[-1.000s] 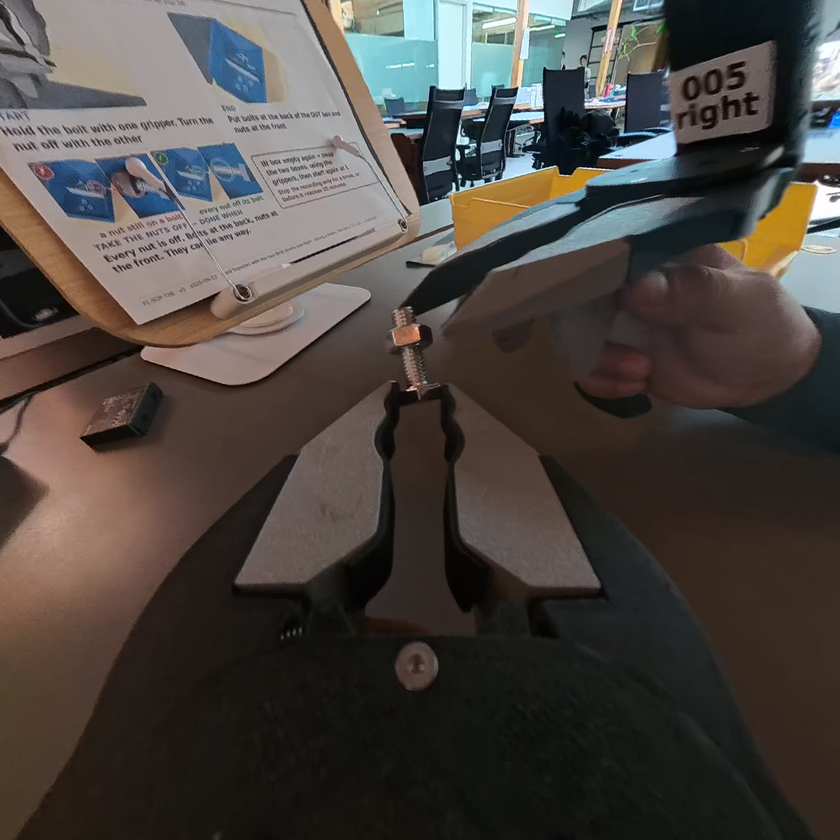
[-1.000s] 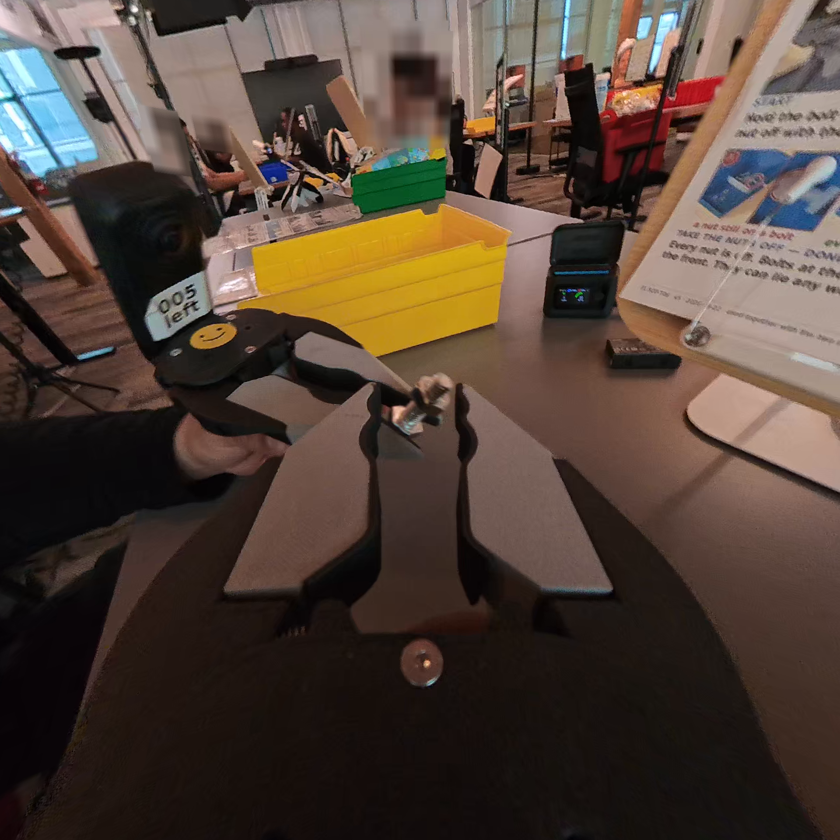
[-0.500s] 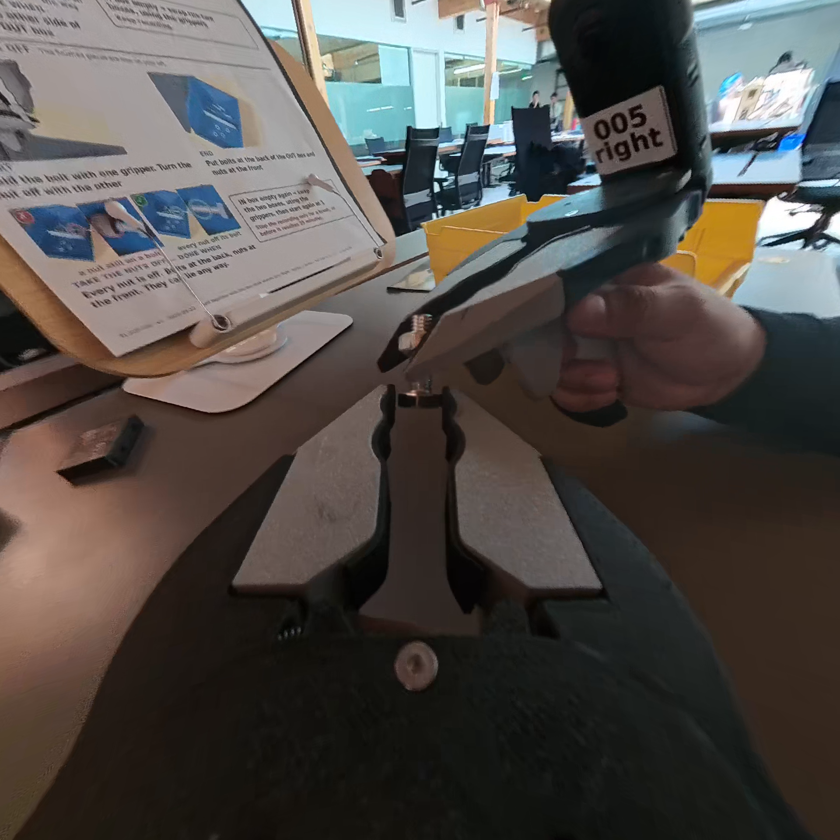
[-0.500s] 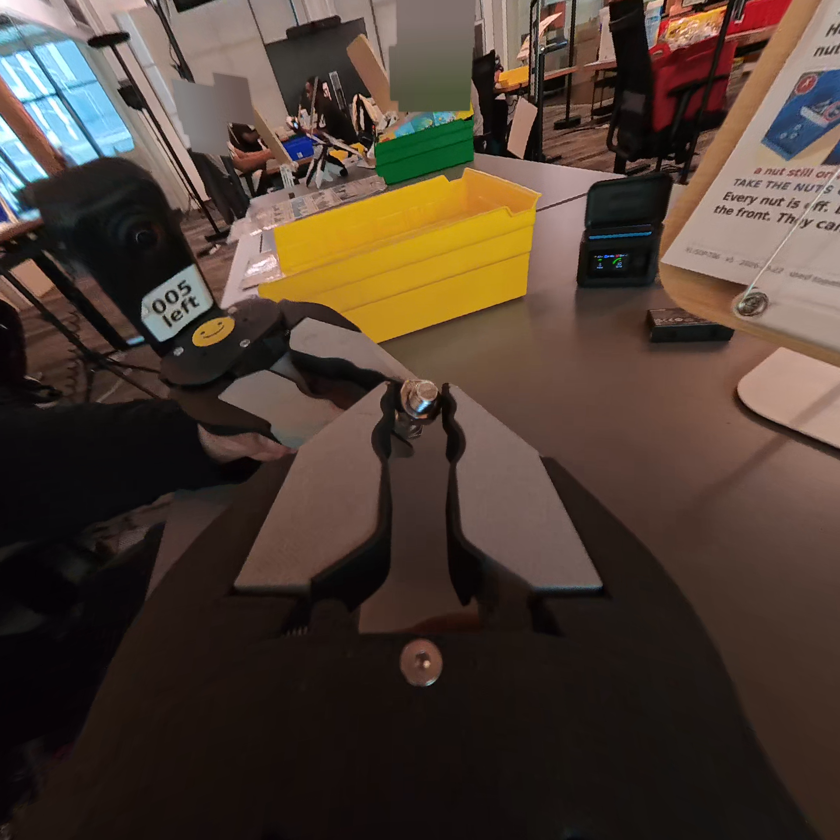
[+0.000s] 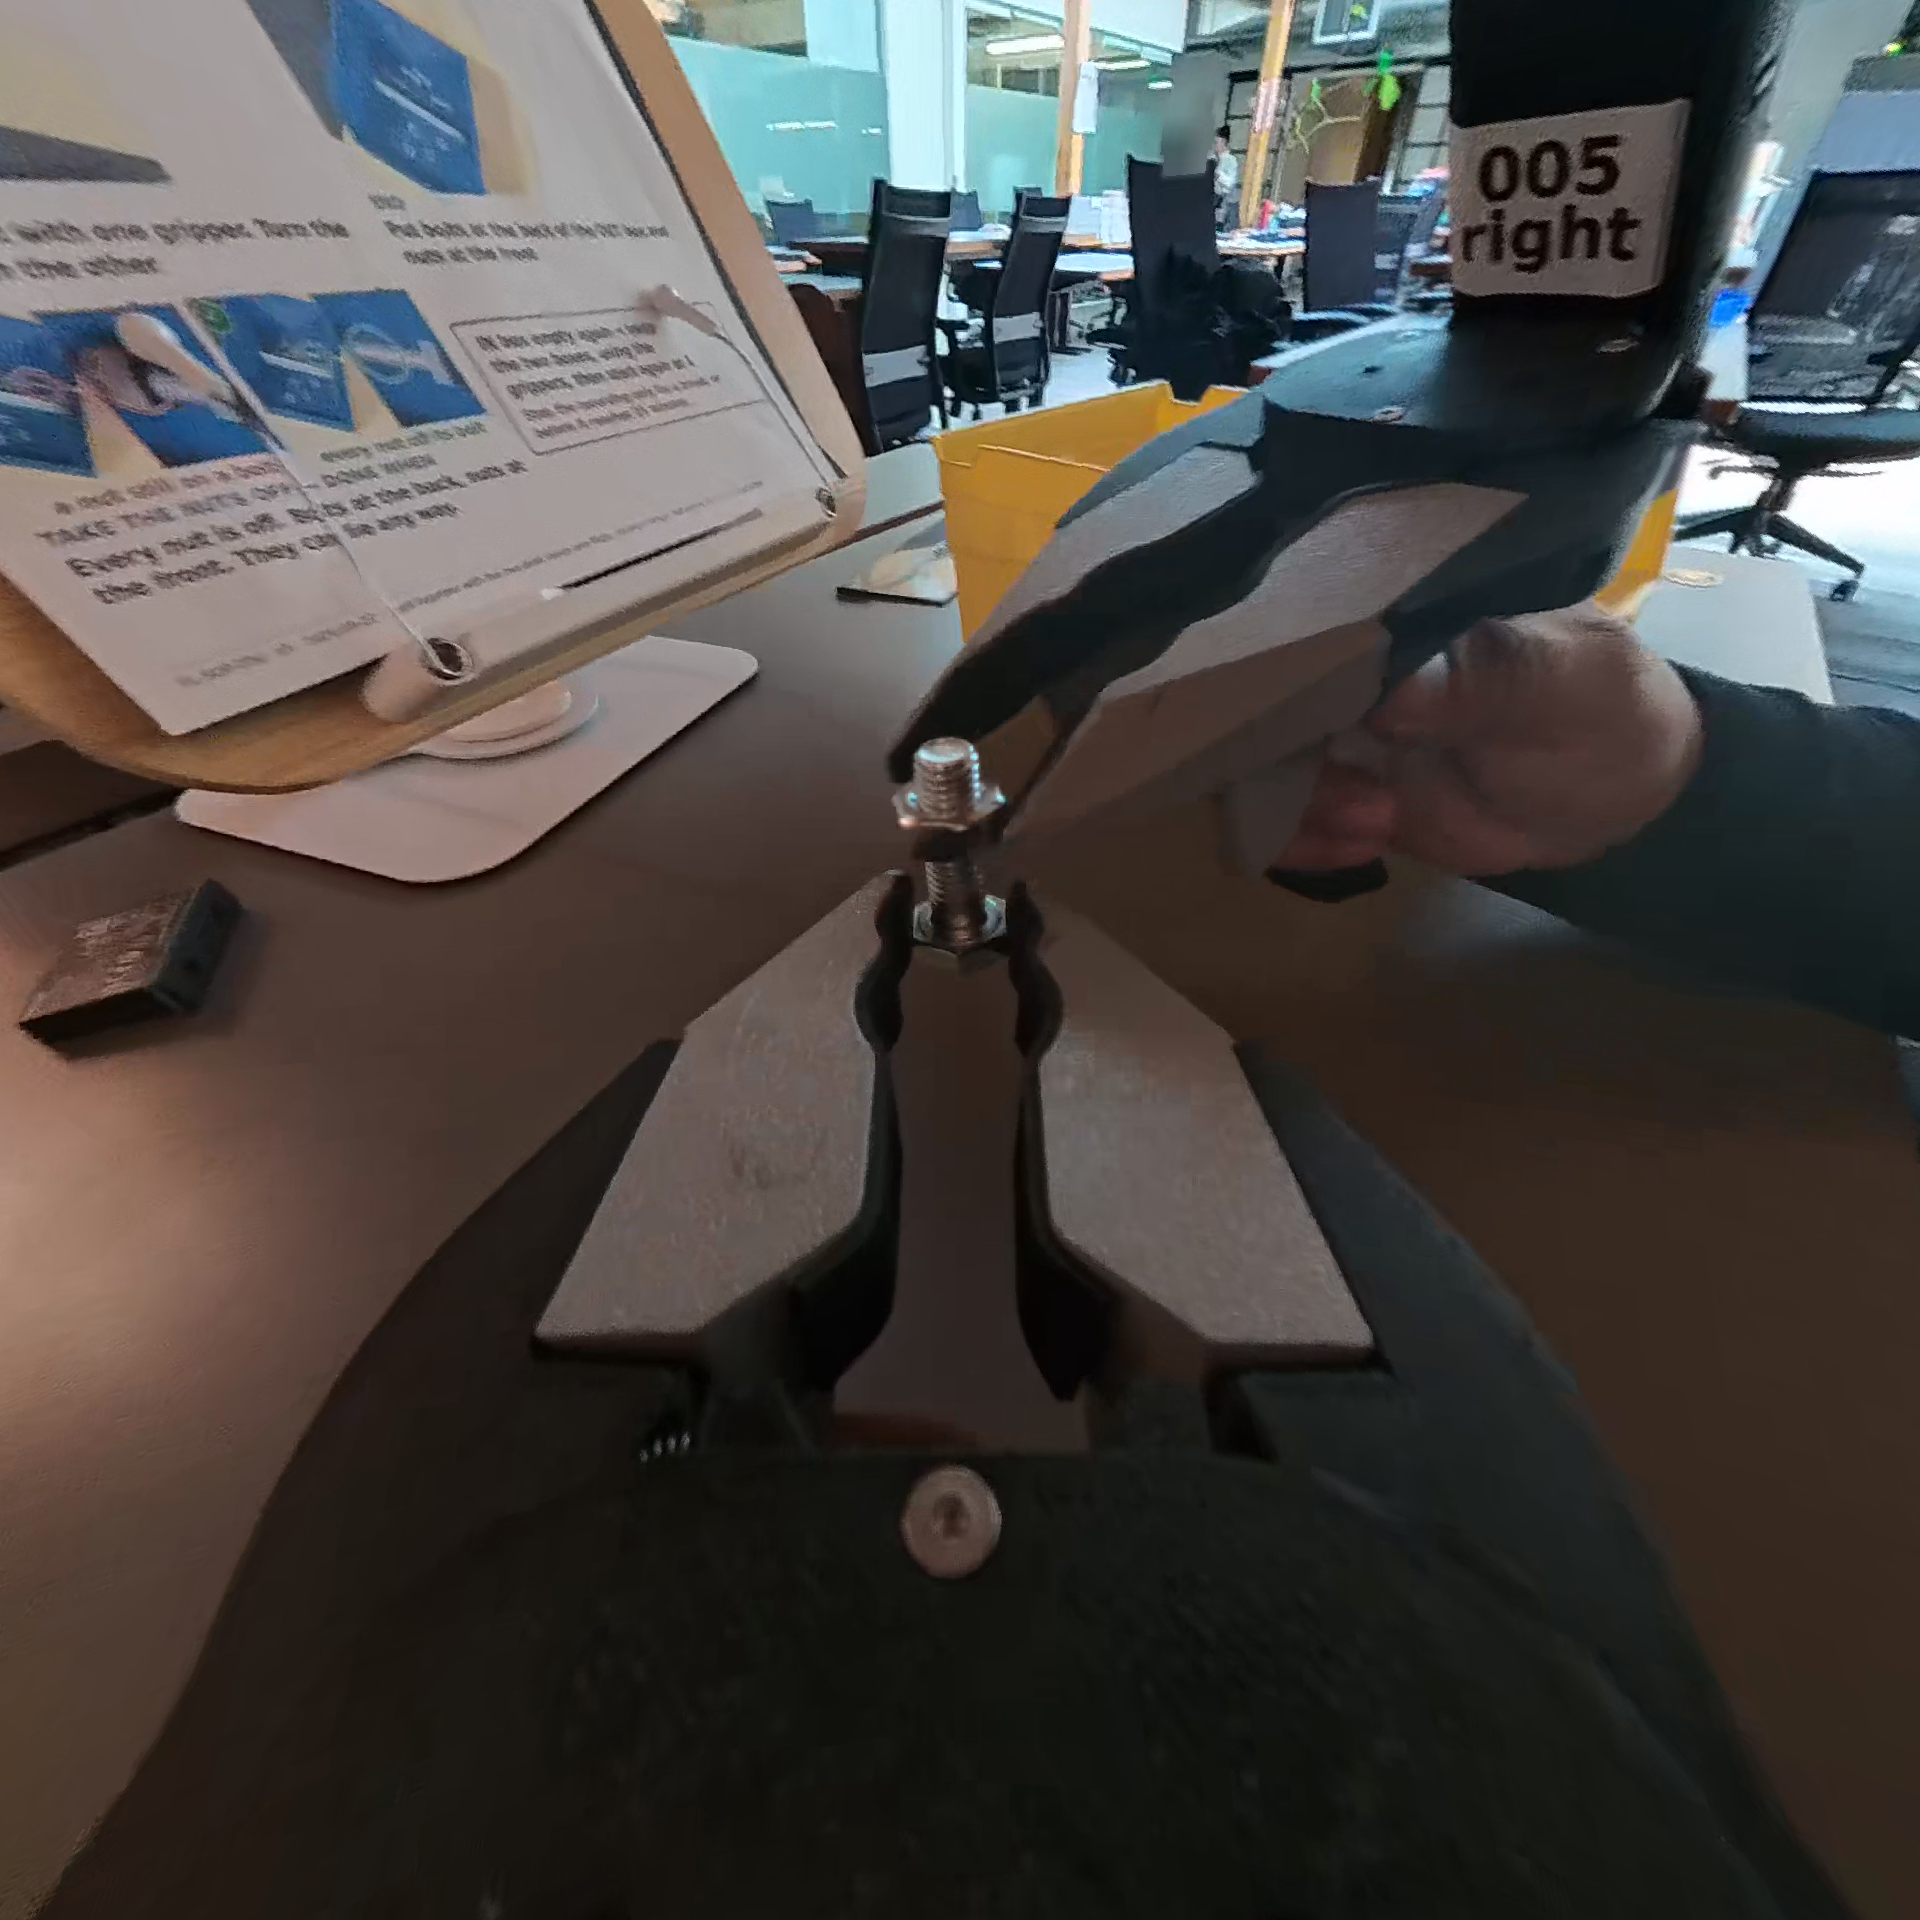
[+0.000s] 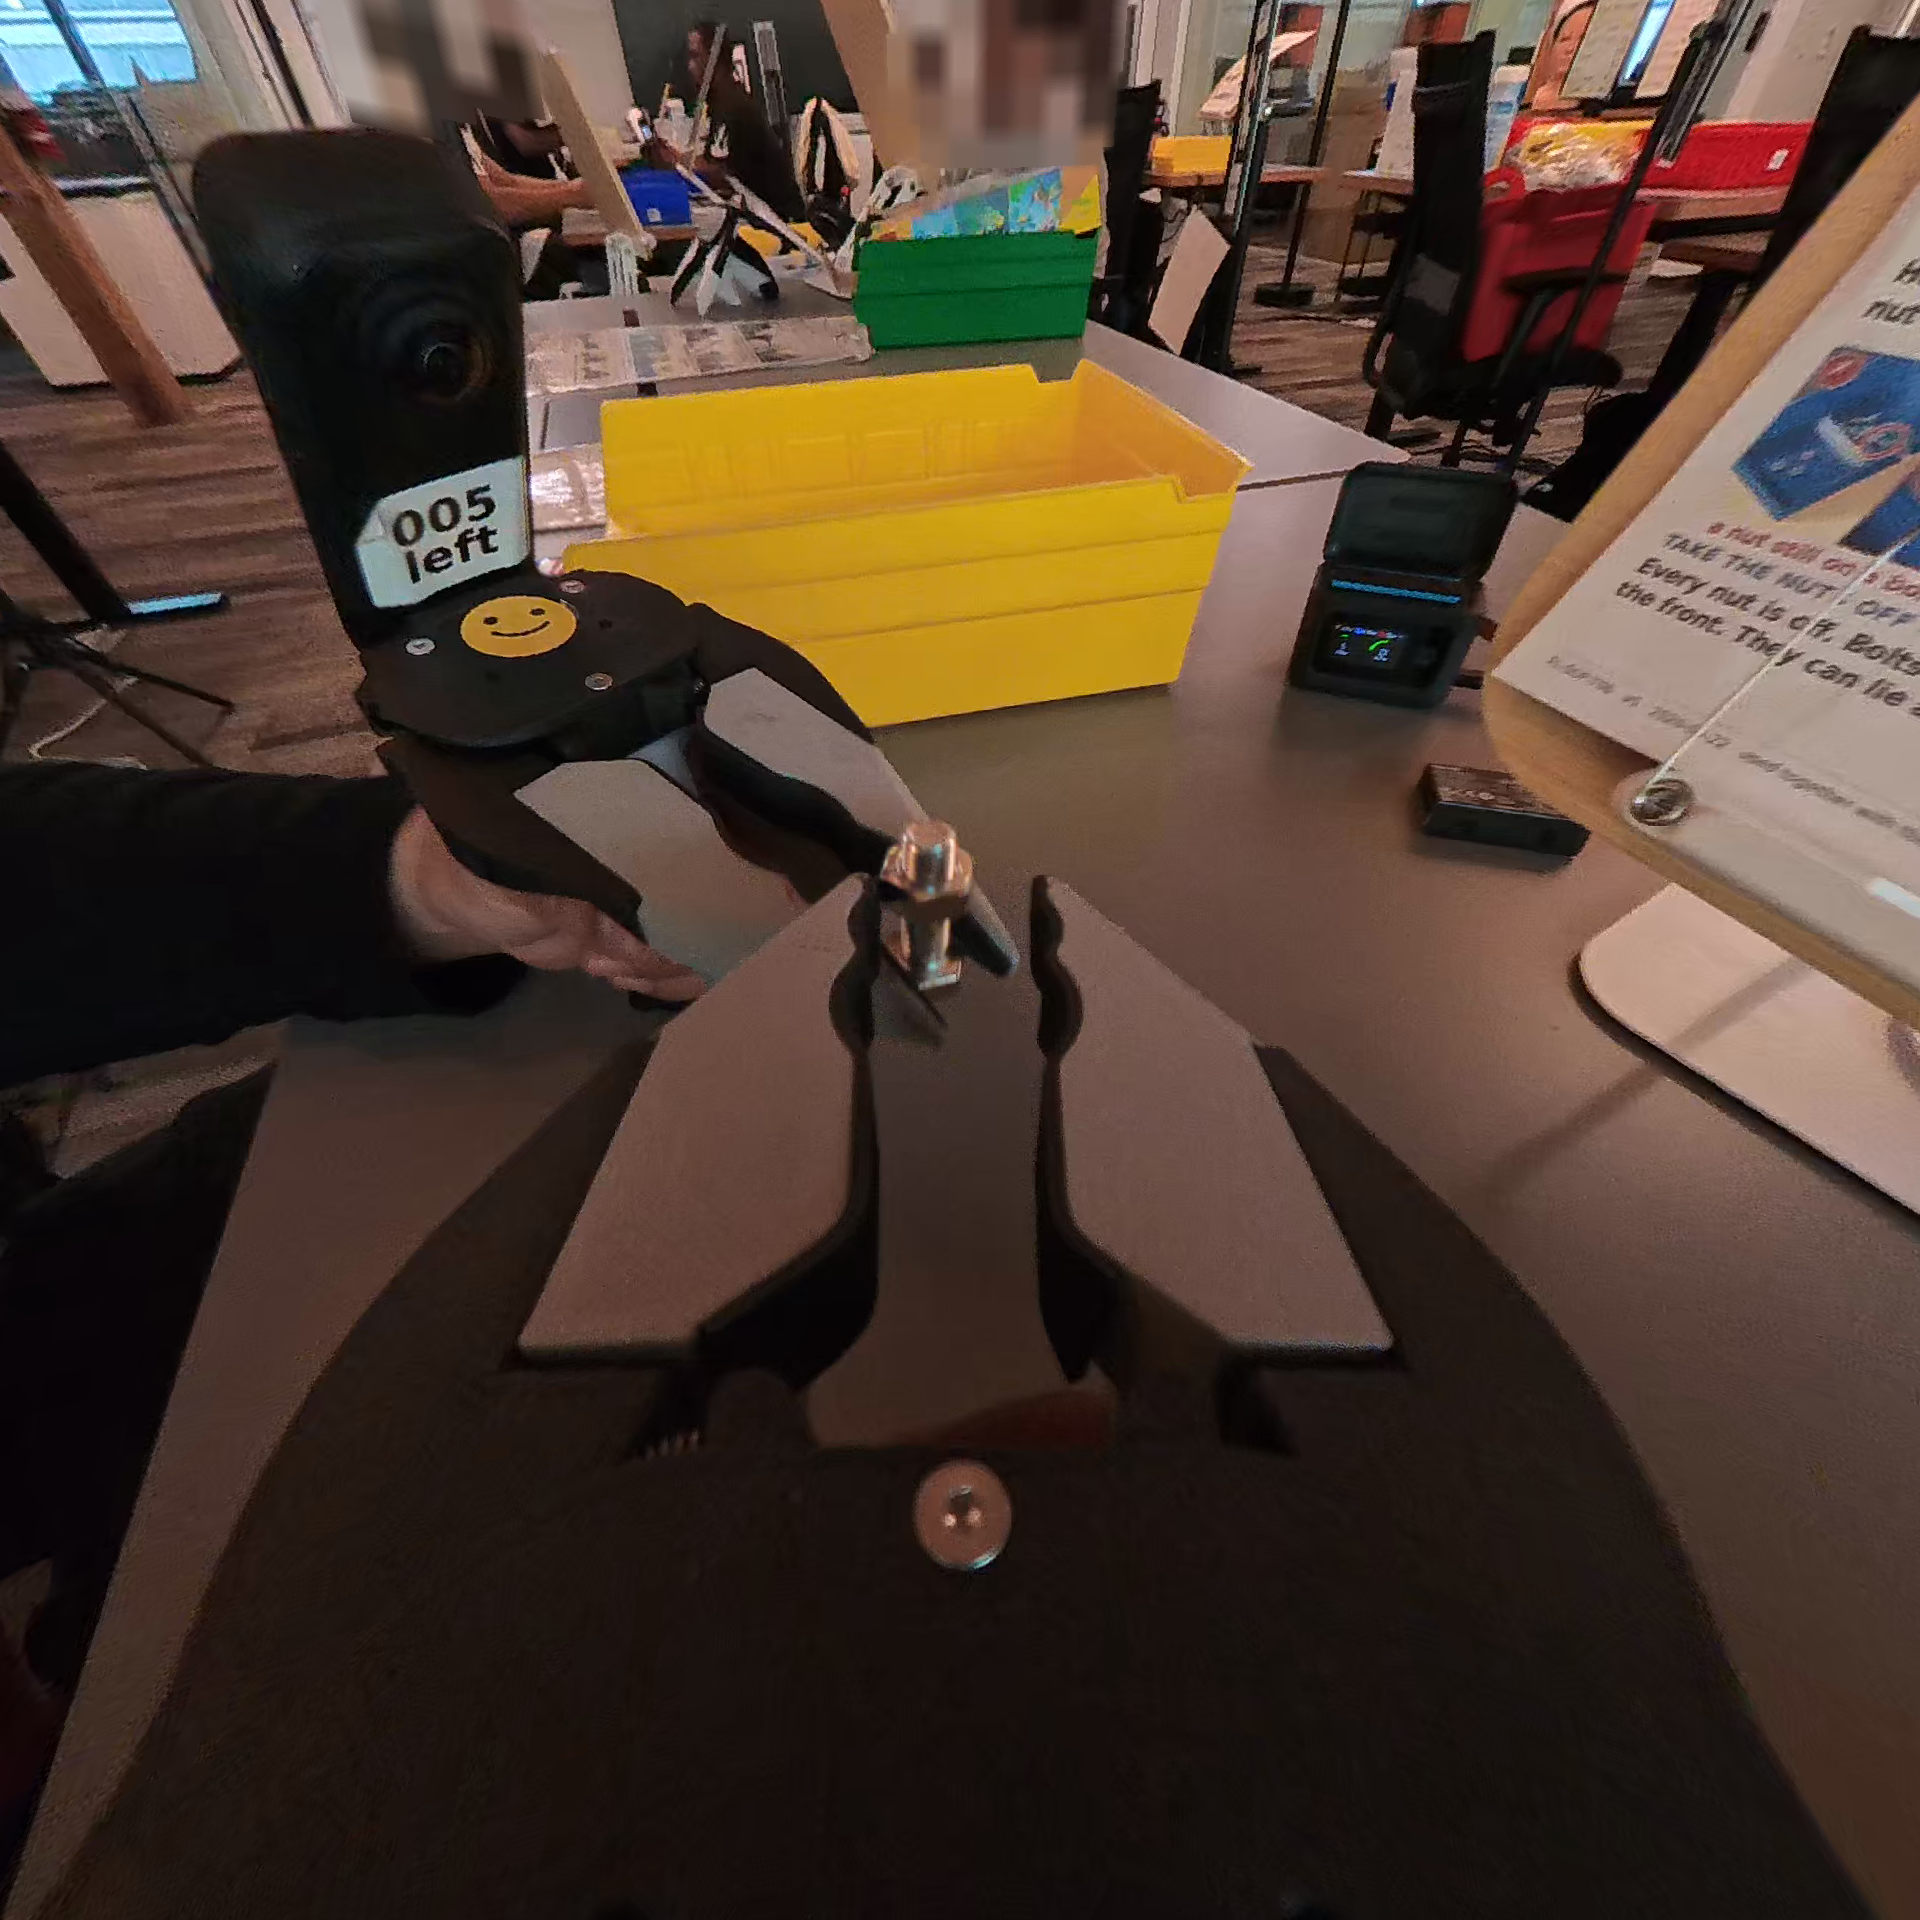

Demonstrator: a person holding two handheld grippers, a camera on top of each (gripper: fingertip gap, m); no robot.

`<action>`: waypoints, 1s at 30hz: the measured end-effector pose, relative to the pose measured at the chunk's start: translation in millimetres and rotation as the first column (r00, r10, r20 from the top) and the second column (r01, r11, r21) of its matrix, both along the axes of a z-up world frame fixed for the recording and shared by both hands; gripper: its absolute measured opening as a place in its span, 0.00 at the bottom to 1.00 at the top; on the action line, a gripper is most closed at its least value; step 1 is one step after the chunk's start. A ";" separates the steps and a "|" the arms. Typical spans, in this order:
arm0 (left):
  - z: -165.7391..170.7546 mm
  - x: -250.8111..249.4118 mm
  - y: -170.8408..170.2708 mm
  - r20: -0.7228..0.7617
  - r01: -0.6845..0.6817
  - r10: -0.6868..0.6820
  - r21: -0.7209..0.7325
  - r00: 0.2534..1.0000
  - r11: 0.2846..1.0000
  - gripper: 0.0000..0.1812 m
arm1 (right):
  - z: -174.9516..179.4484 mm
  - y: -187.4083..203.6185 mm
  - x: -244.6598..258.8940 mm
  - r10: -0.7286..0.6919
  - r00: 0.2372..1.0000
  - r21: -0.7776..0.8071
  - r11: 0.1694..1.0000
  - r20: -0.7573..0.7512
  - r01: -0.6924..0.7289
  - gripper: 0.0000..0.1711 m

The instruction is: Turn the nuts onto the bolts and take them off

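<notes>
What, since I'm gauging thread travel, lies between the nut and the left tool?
Only bare bolt thread separates nut and left tool, seen in left wrist view.

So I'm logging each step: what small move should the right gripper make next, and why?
Probably close the right gripper on the nut. Its jaws stand apart with the nut between them, so it cannot turn it yet. The left gripper clamps the bolt by its head, thread up.
</notes>
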State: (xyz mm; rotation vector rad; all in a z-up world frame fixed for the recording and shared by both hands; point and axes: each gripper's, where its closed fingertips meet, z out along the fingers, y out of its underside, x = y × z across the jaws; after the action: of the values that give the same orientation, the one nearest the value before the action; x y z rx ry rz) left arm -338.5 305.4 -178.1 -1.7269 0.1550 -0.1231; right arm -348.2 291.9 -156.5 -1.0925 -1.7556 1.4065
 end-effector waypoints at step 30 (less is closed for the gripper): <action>8.6 -1.3 -0.7 -0.048 -0.037 0.040 0.055 0.998 0.998 0.09 | 30.0 13.2 10.6 -0.007 0.996 -0.148 0.989 -0.087 -0.006 0.21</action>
State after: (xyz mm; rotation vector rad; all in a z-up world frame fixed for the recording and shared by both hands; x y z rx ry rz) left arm -339.8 304.7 -169.4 -1.6791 0.1594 -0.0478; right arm -337.6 305.1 -126.5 -1.0904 -1.6103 1.5809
